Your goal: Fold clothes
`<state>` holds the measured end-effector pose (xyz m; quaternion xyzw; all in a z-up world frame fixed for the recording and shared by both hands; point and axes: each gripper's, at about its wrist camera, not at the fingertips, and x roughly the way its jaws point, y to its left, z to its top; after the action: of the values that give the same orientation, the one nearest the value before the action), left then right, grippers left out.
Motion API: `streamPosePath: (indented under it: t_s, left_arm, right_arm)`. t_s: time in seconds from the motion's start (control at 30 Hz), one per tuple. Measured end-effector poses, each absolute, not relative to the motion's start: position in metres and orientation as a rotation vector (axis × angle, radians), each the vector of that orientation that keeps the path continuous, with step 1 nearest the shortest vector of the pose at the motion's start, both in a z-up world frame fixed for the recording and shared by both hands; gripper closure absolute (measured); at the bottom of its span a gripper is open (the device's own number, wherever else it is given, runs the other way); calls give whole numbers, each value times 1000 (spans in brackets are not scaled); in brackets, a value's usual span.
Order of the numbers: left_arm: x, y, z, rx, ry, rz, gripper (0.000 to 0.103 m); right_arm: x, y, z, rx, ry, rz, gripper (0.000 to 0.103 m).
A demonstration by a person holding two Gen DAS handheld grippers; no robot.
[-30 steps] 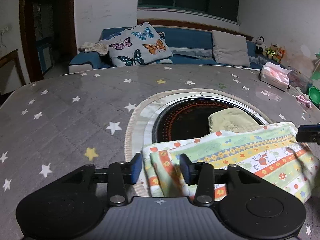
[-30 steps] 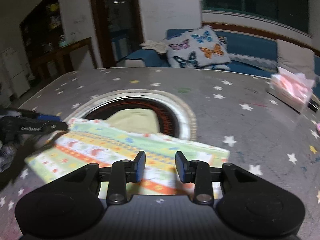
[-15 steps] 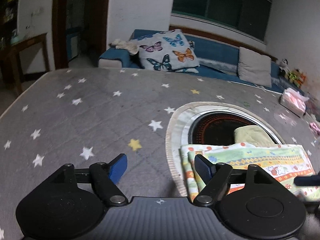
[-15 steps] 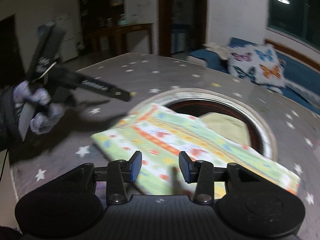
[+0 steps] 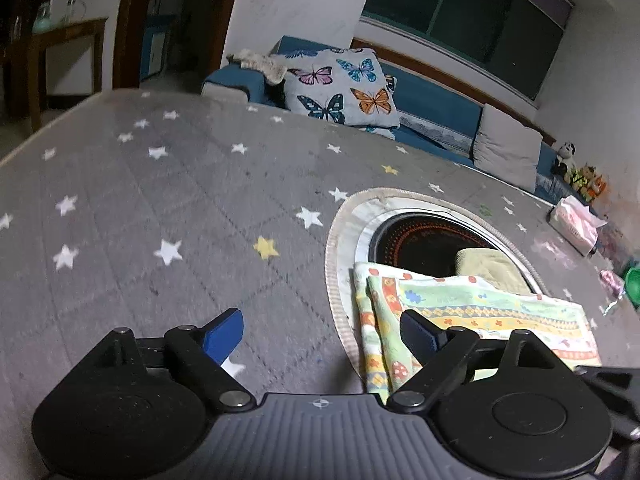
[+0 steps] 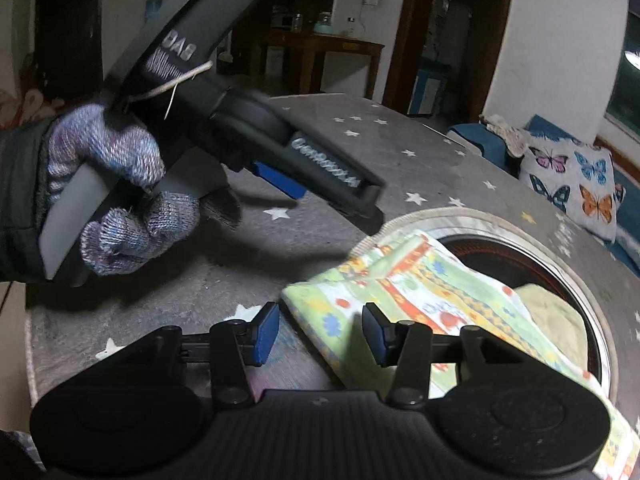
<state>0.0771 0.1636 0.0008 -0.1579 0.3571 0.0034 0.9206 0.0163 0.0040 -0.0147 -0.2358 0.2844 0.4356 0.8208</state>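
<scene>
A folded patterned cloth [image 5: 472, 312], green, yellow and orange, lies on the grey star-print table cover [image 5: 160, 200], partly over a round black heater well [image 5: 424, 236]. My left gripper [image 5: 322, 334] is open wide and empty, left of the cloth's folded edge. In the right wrist view the cloth [image 6: 420, 280] lies just ahead. My right gripper [image 6: 320, 332] is open and empty, its jaws on either side of the cloth's near corner. The left gripper [image 6: 320, 184], held in a gloved hand [image 6: 116, 188], hovers above the table to the left.
A yellowish cloth [image 5: 492, 268] lies in the heater well. A pink tissue pack [image 5: 576, 226] and a green object [image 5: 632, 282] sit at the table's right side. A blue sofa with a butterfly pillow [image 5: 344, 88] stands behind the table. A wooden side table [image 6: 320, 48] stands beyond.
My left gripper has opened wide, let go of the cloth and pulled back to the left. My right gripper has swung round to the cloth's left corner and opened a little.
</scene>
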Motion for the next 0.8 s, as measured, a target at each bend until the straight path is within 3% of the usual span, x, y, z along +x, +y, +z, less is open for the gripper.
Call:
streamPosePath:
  t_s: [0.1, 0.27, 0.33, 0.63, 0.73, 0.8]
  left_arm:
    - [75, 167, 0, -375, 744, -8, 15]
    - [71, 171, -2, -469, 765, -30, 15]
    - [70, 171, -3, -505, 773, -43, 15]
    - [76, 164, -8, -702, 810, -134, 17]
    - [82, 158, -11, -753, 826, -171, 27]
    - [85, 155, -16, -789, 838, -190, 44]
  right_arm:
    - [12, 15, -21, -550, 581, 899, 59]
    - [12, 14, -20, -540, 566, 874, 83]
    - [13, 9, -14, -502, 563, 876, 88]
    - [19, -18, 15, -347, 566, 880, 92]
    - [16, -23, 19, -329, 563, 891, 92]
    - [12, -25, 20, -324, 557, 899, 93]
